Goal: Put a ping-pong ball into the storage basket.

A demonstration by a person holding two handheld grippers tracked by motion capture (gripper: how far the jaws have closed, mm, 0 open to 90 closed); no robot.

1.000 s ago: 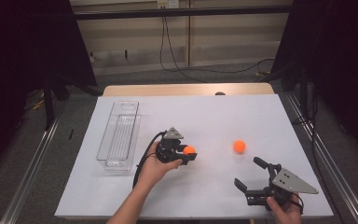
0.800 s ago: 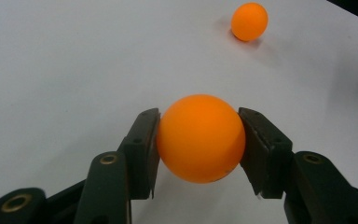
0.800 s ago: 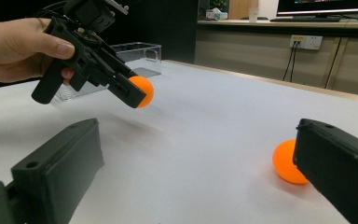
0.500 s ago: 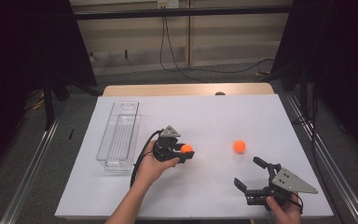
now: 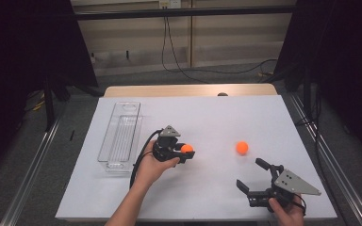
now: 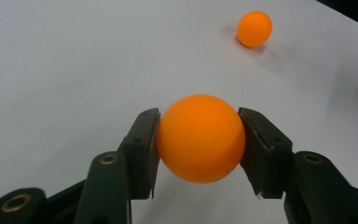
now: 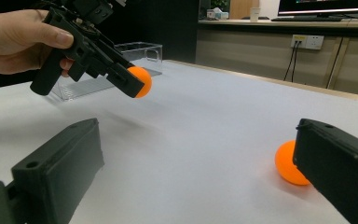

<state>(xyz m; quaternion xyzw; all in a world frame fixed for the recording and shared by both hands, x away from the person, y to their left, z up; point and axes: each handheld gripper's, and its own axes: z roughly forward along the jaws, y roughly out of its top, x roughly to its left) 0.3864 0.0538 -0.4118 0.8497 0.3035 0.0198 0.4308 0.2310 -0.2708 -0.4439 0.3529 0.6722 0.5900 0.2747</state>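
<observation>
The left gripper [image 5: 186, 153] is clamped on an orange ball [image 6: 200, 138], with one jaw pressed against each side. In the right gripper view the held ball [image 7: 141, 81] sits clear of the white table [image 5: 217, 117], lifted above the surface. The left hand [image 5: 152, 165] grips the tool near the middle of the table.

A second orange ball [image 5: 242, 148] rests on the table, well apart from the held one, to its right. The right gripper [image 5: 254, 176] is near the table's front right edge, with its jaws spread wide and nothing between them. A clear plastic tray [image 5: 120, 136] lies to the left of the left gripper.
</observation>
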